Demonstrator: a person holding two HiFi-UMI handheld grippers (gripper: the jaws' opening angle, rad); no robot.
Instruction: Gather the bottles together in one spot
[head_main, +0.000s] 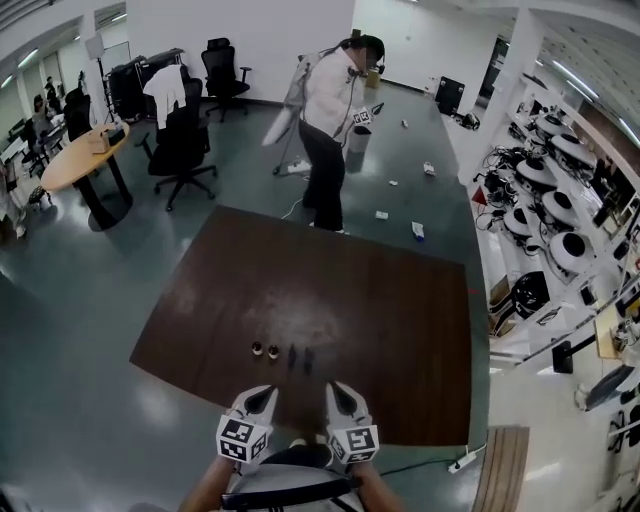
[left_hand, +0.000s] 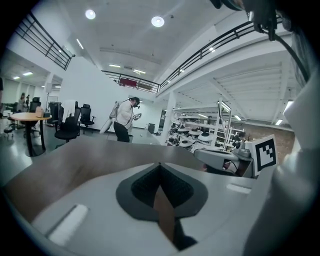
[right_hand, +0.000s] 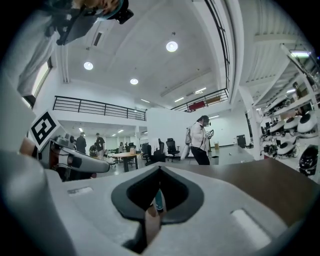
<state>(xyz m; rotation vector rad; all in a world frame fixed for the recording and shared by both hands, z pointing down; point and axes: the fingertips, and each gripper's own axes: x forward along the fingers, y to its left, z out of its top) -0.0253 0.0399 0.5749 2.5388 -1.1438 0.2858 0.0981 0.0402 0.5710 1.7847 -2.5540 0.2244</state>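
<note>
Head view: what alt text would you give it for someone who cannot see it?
Seen from above, two closed white claws, the left claw and the right claw, point at four small bottles in a row on a brown surface. Beyond it, a person in white stands on a grey floor.

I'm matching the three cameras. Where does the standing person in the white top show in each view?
Head view: person in the white top, top centre, beyond the brown surface.
Left gripper view: the person, left of centre, mid-height.
Right gripper view: the person, right of centre, mid-height.
Shared landmark: the round wooden table, left of that person in all three.
</note>
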